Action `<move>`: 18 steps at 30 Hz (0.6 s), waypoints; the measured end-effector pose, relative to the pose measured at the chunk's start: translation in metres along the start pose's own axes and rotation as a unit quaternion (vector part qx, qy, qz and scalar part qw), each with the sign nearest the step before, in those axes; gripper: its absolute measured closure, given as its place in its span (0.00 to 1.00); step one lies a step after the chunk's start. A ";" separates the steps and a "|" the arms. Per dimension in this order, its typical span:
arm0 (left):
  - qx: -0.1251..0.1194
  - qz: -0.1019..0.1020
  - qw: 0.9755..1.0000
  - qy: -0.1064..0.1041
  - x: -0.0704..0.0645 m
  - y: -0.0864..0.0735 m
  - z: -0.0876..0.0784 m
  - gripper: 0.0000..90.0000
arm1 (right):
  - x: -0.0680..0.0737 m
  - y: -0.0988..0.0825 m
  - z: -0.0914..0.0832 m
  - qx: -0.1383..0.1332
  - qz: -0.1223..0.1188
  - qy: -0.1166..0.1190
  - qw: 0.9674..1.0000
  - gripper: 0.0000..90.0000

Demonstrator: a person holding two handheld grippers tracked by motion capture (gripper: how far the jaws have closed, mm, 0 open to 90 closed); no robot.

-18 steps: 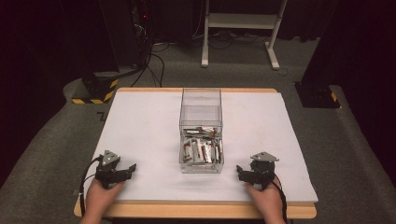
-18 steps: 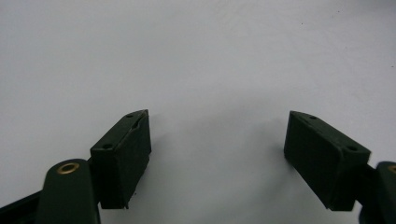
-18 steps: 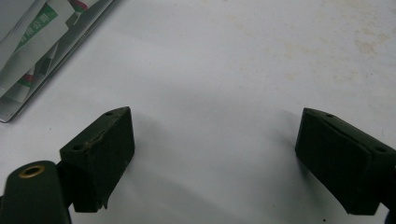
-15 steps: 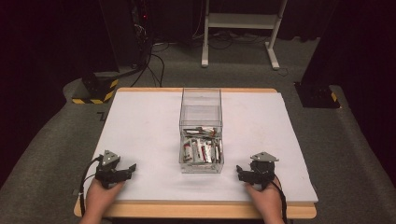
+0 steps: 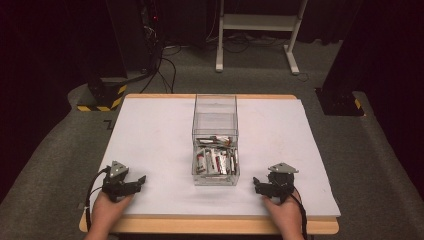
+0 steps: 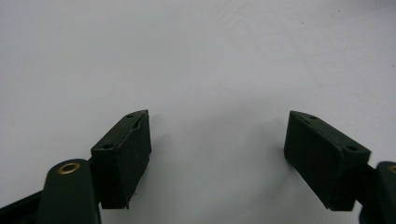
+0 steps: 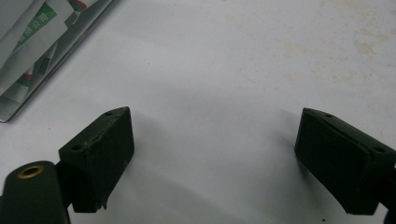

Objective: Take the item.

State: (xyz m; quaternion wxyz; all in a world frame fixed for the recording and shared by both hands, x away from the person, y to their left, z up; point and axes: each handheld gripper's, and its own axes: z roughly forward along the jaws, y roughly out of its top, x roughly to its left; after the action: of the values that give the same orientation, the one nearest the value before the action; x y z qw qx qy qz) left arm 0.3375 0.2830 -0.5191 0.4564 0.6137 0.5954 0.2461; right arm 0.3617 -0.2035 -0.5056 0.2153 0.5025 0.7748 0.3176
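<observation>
I see a clear plastic box (image 5: 215, 145) standing at the middle of the white table sheet (image 5: 150, 135), long axis running away from me. Its near half holds a loose pile of small sachets (image 5: 216, 159), white with red and green print; its far half shows bare clear walls. In the right gripper view a corner of the box (image 7: 44, 51) sits at upper left, with printed sachets (image 7: 32, 28) visible through the wall.

I hold the left gripper (image 5: 139, 181) low over the sheet near the front left of the table, jaws pointing toward the box. In the left gripper view the left gripper (image 6: 217, 154) has its jaws spread wide with nothing but bare white sheet between them.

I hold the right gripper (image 5: 256, 184) near the front right, jaws pointing inward toward the box. In the right gripper view the right gripper (image 7: 215, 158) is likewise released, jaws wide apart over bare sheet.

The box lies between the two grippers and slightly beyond them, apart from both; the right gripper is nearer to the front right corner of the box, the left gripper is farther off
</observation>
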 end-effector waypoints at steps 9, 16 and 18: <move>0.002 0.000 1.000 0.000 0.000 0.000 0.000 0.26 | 0.001 0.000 0.000 0.001 -0.001 -0.002 1.000 0.13; 0.002 0.000 1.000 0.001 0.000 0.000 0.000 0.26 | 0.001 0.000 0.000 0.001 -0.003 -0.004 1.000 0.13; 0.002 -0.001 1.000 0.001 0.000 0.000 0.000 0.26 | 0.001 0.000 0.000 0.002 0.001 -0.003 1.000 0.13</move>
State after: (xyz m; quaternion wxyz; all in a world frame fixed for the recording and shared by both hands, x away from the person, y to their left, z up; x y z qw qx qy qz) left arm 0.3377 0.2832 -0.5188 0.4548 0.6140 0.5967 0.2451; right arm 0.3616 -0.2028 -0.5052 0.2159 0.5046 0.7743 0.3149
